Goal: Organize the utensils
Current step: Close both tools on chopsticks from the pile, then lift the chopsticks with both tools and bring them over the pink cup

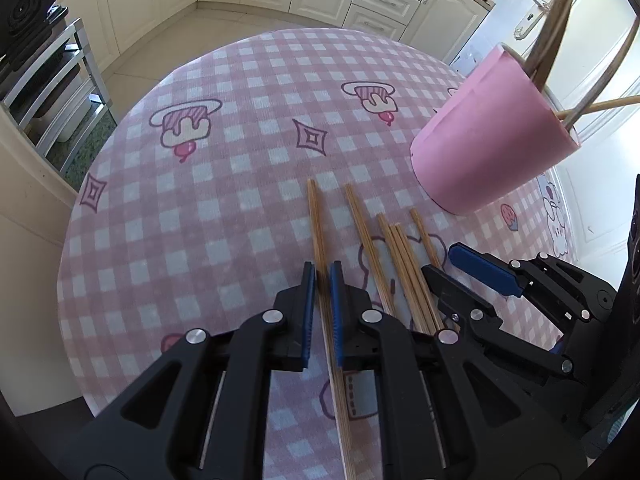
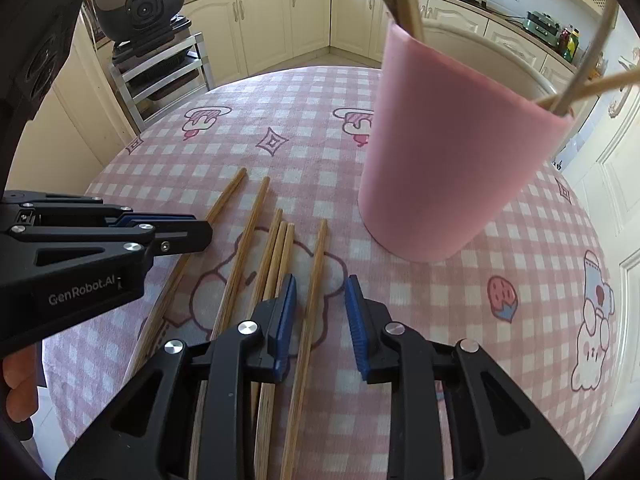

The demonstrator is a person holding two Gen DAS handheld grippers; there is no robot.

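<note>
- The left gripper (image 1: 322, 270), black plastic with ribbed blue pads, has its jaws drawn in to a narrow slot around the leftmost wooden chopstick (image 1: 316, 220); the pads sit against its sides, clamped on it.
- That stick is a slim, straight, light-brown rod with visible grain, lying flat on the cloth and running out past the fingertips away from the camera.
- The right gripper (image 2: 320, 284), of the same black-and-blue make, stands partly open; no earlier view shows how it got there.
- Between its pads lies the rightmost wooden chopstick (image 2: 316, 276), with a clear gap on the right side; on the left I cannot tell whether the pad touches it.
- Four more wooden chopsticks (image 2: 276, 248) lie between the two gripped ones, roughly parallel, three of them bunched close together.
- All six rest on the pink-and-white checked tablecloth (image 2: 500, 264), a soft, finely ribbed fabric printed with cartoon cakes, diamonds and a strawberry, over a round table.
- A smooth, matt pink cylindrical holder (image 2: 452, 168) stands upright on the cloth beyond the right gripper, near the sticks' far tips; several wooden sticks already lean out of its open top.
</note>
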